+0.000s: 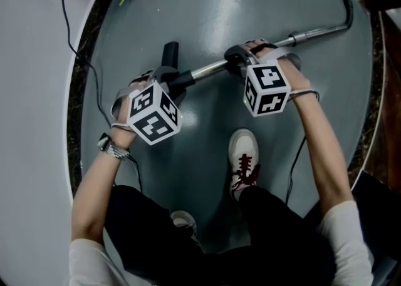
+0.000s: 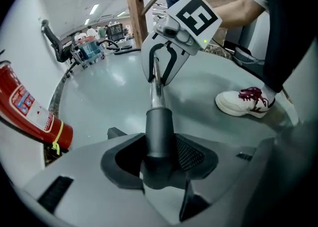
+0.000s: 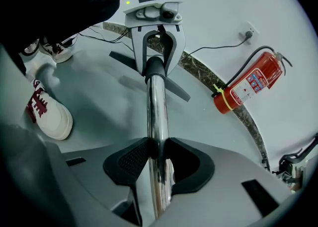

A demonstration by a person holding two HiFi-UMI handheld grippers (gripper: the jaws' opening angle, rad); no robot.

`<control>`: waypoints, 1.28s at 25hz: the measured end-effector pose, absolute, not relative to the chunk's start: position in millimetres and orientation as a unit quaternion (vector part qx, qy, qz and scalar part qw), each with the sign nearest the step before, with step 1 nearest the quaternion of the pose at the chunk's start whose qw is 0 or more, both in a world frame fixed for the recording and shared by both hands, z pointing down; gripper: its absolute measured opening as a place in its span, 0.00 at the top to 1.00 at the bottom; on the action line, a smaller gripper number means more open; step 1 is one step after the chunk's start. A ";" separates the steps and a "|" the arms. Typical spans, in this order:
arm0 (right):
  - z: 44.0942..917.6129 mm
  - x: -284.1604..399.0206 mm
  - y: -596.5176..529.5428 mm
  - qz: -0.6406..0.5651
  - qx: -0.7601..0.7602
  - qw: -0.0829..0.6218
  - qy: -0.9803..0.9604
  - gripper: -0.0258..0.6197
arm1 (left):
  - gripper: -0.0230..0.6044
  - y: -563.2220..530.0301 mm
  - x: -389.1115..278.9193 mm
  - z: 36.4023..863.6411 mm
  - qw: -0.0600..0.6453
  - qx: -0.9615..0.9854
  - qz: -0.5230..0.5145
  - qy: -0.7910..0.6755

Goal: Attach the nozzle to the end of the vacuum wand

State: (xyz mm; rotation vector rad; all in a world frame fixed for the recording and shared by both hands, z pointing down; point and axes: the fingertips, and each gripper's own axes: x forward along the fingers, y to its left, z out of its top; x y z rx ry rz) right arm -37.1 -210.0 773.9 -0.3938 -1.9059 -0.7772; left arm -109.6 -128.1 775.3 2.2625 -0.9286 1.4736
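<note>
Well, the left gripper [image 2: 159,164] is clamped on the nozzle [image 2: 158,126] by its dark neck, and the right gripper [image 3: 158,157] on the chrome wand [image 3: 156,103]. The two meet between them. The wand looks stiff and slick, the nozzle light; I'd grip near the joint.

Your silver chrome metal wand tube [image 3: 157,116] carries a dark grey, perhaps black, plastic nozzle collar [image 2: 159,131]. Your white sneaker [image 1: 243,153] has maroon laces.
</note>
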 end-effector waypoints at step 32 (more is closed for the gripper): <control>782.8 -38.6 -203.6 -0.329 -0.145 0.507 -0.783 0.73 | 0.67 -129.9 -102.2 783.0 0.194 0.776 0.503 -0.329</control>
